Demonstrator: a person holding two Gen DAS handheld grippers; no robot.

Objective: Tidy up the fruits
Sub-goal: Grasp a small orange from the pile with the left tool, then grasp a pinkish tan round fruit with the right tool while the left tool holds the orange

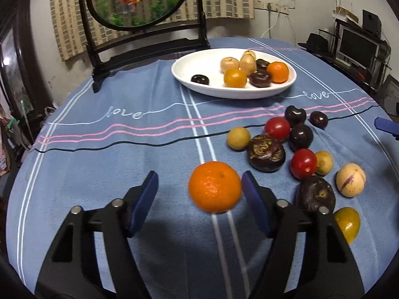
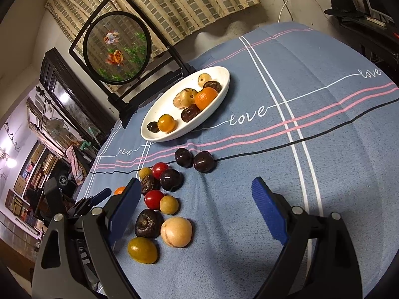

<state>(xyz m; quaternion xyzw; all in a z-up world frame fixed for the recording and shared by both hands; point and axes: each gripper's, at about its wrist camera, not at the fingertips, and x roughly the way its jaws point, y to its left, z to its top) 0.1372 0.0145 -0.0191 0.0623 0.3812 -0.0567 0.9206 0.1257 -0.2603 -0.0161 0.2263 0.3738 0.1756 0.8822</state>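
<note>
An orange mandarin (image 1: 214, 186) lies on the blue cloth between the fingers of my left gripper (image 1: 199, 177). The right pad is close against its side; the left pad stands well apart from it, so the gripper is open. To the right lies a loose group: red cherry tomatoes (image 1: 277, 128), dark water chestnuts (image 1: 266, 152), dark cherries (image 1: 300, 136), small yellow fruits (image 1: 238, 138) and a pale round fruit (image 1: 350, 180). A white oval plate (image 1: 189, 74) at the back holds several fruits. My right gripper (image 2: 195, 182) hovers open over the cloth beside that group, gripping nothing.
A black-framed round goldfish screen (image 1: 139, 0) stands behind the plate (image 2: 149, 129) at the table's far edge. The cloth falls away at the table's left and right edges. Bare cloth (image 2: 299, 124) stretches to the right of the fruits.
</note>
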